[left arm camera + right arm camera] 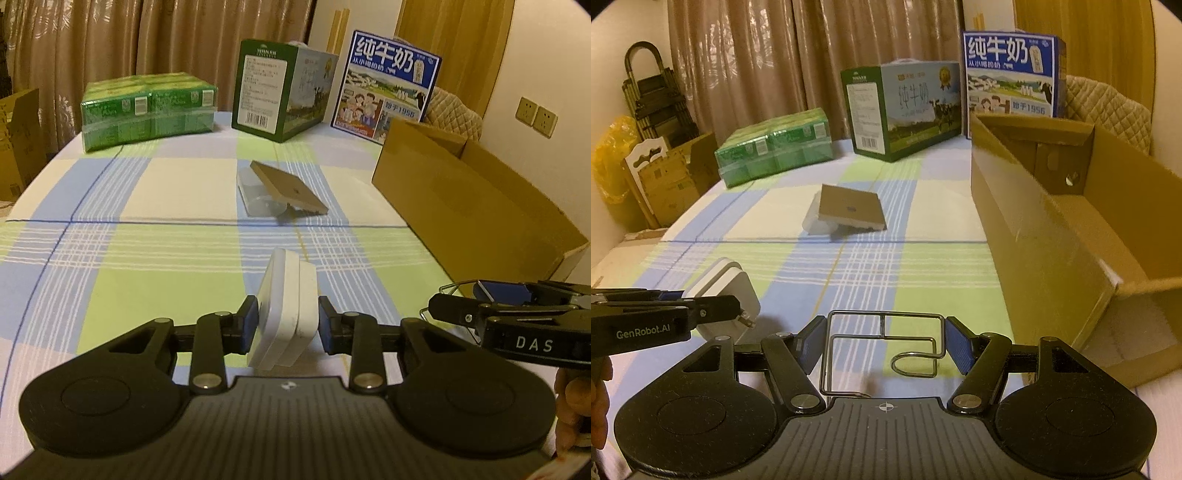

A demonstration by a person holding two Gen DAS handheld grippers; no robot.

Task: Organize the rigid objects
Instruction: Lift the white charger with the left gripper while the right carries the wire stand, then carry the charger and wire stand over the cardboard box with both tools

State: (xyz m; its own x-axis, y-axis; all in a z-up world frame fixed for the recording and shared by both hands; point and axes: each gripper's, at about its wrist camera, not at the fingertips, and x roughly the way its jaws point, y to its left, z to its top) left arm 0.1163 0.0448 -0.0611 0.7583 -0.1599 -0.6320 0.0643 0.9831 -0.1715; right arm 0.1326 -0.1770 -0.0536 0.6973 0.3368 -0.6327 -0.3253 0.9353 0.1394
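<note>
The left tool (284, 325) is gripping a white plug adapter (286, 310) between its blue pads, holding it above the checked table (147, 266). The right tool (884, 341) is clamping a bent wire rack (882, 347) by its 2 sides, near the open cardboard box (1034, 221) standing on the right of the table. Further back, a tan square plate (851, 212) is lying tilted across a clear plastic piece (255, 194). A green shrink-wrapped pack (147, 110) and 2 milk cartons (282, 90) are standing along the far edge.
</note>
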